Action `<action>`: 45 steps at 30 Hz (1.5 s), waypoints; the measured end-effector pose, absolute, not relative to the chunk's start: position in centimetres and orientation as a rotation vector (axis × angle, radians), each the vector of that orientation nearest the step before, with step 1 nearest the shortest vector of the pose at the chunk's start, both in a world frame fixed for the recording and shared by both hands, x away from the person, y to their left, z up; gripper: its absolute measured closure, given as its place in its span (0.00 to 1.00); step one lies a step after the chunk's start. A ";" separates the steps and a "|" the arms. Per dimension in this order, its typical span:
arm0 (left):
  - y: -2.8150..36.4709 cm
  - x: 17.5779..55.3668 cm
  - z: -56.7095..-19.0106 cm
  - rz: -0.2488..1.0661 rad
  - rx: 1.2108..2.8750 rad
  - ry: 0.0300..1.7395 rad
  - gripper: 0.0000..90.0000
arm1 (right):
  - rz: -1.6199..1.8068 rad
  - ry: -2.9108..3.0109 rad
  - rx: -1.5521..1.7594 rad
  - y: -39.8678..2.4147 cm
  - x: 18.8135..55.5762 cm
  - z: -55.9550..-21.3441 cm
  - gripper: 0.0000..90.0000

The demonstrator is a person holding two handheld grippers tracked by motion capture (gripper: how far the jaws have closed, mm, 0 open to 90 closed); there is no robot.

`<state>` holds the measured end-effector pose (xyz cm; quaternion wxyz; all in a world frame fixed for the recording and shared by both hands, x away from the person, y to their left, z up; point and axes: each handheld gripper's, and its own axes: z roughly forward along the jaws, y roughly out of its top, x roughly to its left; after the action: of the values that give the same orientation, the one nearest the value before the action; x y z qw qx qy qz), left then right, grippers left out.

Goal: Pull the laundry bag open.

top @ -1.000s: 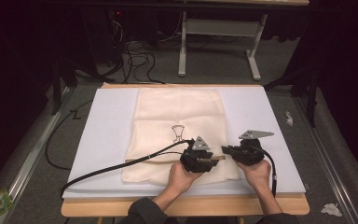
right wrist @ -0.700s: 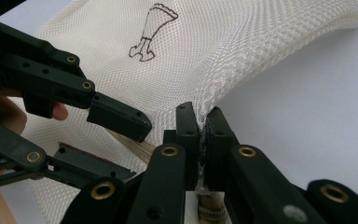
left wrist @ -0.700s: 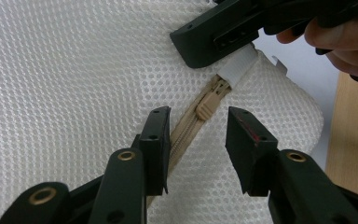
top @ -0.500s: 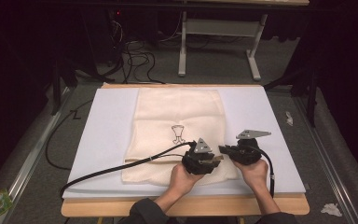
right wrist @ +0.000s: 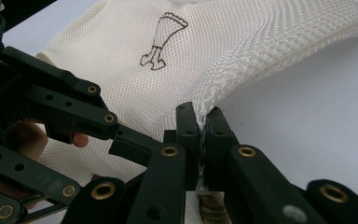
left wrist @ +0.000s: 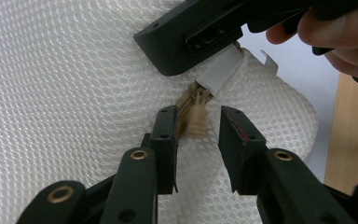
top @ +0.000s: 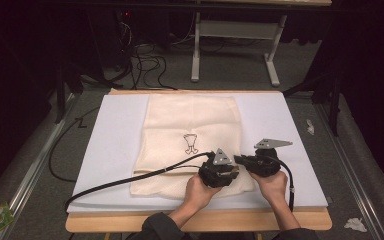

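Observation:
A cream mesh bag (top: 190,120) lies flat on a white board (top: 115,135), with a small dark drawing (top: 191,144) printed on it. At the bag's near right corner my two grippers meet. The left gripper (left wrist: 198,128) has its jaws either side of the tan zipper pull (left wrist: 196,122); they have just been closing, and a gap still shows at the right pad. The right gripper (right wrist: 201,116) is shut on the bag's mesh edge (right wrist: 223,84) and lifts it slightly. In the high view the left gripper (top: 232,172) and the right gripper (top: 239,161) point at each other.
The board lies on a wooden table (top: 130,222) whose front edge is just behind the hands. A black cable (top: 130,180) trails left from the left gripper across the bag and board. Table legs and loose cables (top: 145,60) are on the floor beyond.
The left gripper has edged a little to the right, closer to the right gripper. The right gripper and the bag have stayed where they were.

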<state>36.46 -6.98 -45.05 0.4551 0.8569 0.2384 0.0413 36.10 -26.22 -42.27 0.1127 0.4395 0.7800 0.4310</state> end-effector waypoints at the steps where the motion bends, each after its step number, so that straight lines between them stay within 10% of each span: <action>1: -7.0 36.4 -45.0 0.104 2.114 0.586 0.75 | 1.265 2.290 1.287 -26.2 36.1 -42.3 0.98; 16: -6.8 36.5 -44.8 0.110 2.105 0.554 0.95 | 1.264 2.297 1.277 -26.2 36.1 -42.3 0.98; 45: -6.0 37.3 -44.2 0.060 2.164 0.531 0.97 | 1.209 2.312 1.241 -26.4 36.2 -43.2 0.98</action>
<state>37.29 -6.04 -44.17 0.4407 0.8715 0.2139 0.0242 36.21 -26.37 -43.21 0.1262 0.4260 0.7938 0.4152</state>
